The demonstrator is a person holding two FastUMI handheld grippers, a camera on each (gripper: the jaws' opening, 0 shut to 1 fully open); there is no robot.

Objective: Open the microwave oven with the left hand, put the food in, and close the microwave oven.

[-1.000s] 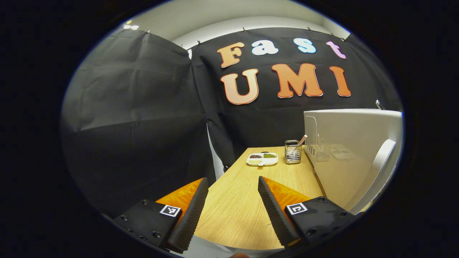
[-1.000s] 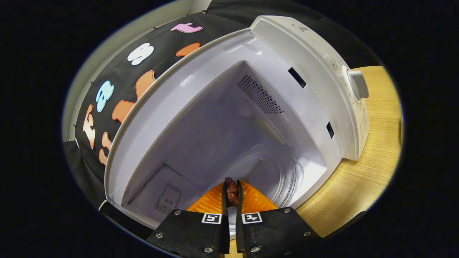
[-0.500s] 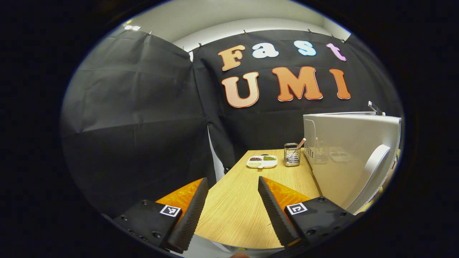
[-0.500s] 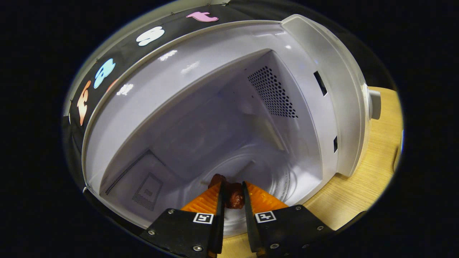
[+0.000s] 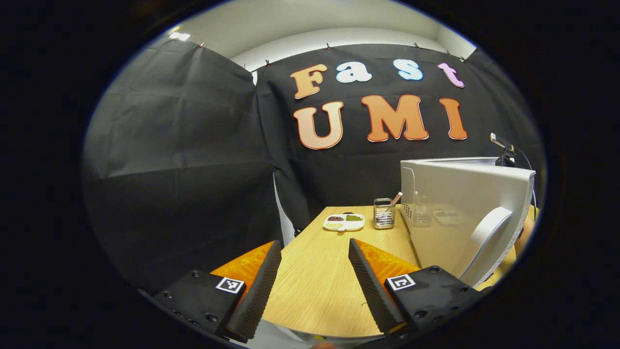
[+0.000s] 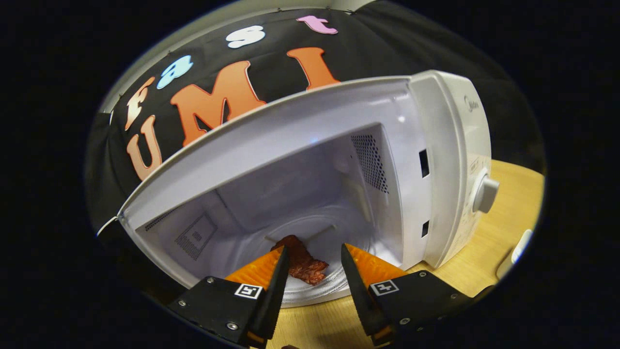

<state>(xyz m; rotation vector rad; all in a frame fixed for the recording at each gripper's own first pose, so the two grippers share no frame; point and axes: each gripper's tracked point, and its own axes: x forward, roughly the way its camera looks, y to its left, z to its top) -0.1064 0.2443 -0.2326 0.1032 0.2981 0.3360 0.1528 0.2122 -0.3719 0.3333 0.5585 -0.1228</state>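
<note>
Where the glossy white microwave point(image 6: 436, 160) gapes, lumpy reddish-brown food point(image 6: 302, 261) lies.

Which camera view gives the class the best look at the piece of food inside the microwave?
The right gripper view. It looks straight into the open microwave, where the brown food lies on the turntable between the open right gripper fingers. The left gripper view faces the door's outer side, which blocks the cavity.

Wooden table point(image 5: 319, 291), divided white dish point(image 5: 343, 222) of coloured bits at far end, metal mesh holder point(image 5: 383, 213) with a utensil just right of dish, black cloth wall point(image 5: 184, 160) behind.
</note>
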